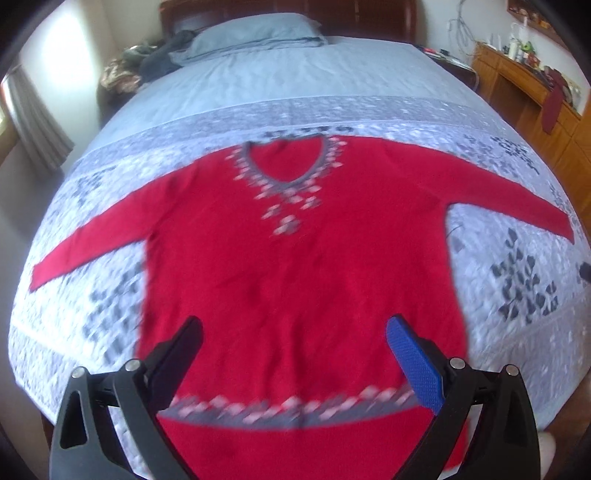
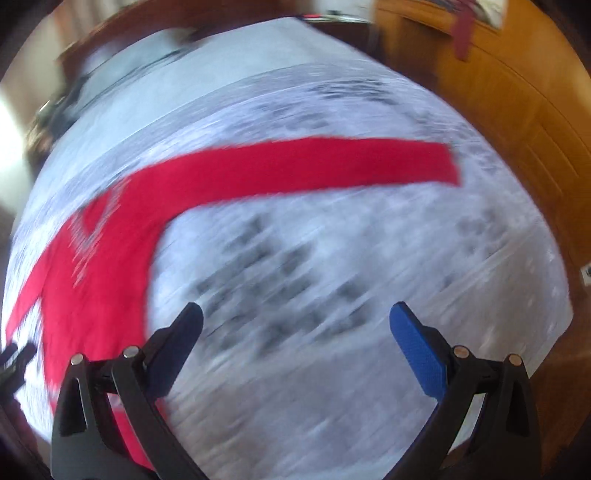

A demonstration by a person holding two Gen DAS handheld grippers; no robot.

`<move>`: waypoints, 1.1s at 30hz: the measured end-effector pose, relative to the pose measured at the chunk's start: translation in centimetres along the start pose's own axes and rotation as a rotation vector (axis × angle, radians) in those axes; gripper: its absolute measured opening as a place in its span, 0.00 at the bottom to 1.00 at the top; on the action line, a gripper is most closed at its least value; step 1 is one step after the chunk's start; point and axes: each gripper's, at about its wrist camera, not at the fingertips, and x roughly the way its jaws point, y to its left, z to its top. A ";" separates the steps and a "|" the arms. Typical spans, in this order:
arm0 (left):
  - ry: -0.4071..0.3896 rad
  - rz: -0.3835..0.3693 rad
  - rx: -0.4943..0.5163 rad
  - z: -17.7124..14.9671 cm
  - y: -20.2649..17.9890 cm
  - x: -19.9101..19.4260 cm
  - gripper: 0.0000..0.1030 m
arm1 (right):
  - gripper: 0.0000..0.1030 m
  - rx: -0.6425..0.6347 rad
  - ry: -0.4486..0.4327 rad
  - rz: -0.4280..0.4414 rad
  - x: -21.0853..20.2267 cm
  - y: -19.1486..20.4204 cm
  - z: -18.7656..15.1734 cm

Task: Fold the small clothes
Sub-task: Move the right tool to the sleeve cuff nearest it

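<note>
A red long-sleeved sweater (image 1: 295,251) with a grey-and-pink patterned V-neck and hem band lies flat, face up, on the bed, both sleeves spread out. My left gripper (image 1: 293,326) is open and empty above the sweater's lower body, near the hem. In the blurred right wrist view the sweater's body (image 2: 96,266) is at the left and its right sleeve (image 2: 314,166) stretches across the quilt. My right gripper (image 2: 295,314) is open and empty over bare quilt, to the right of the sweater's body and below the sleeve.
The bed has a pale grey patterned quilt (image 1: 517,280) and a blue-grey pillow (image 1: 255,31) at the head. Dark clothes (image 1: 147,62) are piled at the far left. A wooden dresser (image 1: 532,96) stands along the right side, also in the right wrist view (image 2: 517,96).
</note>
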 end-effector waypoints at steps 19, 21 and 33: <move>0.056 -0.092 0.054 14.3 -21.5 14.4 0.96 | 0.83 0.125 0.215 0.041 16.1 -17.9 13.9; 0.068 -0.096 0.052 14.6 -22.3 15.0 0.96 | 0.86 0.142 0.213 0.069 16.3 -18.1 14.1; 0.061 -0.062 0.032 14.0 -19.2 15.6 0.96 | 0.84 0.182 0.216 0.049 16.2 -20.0 14.5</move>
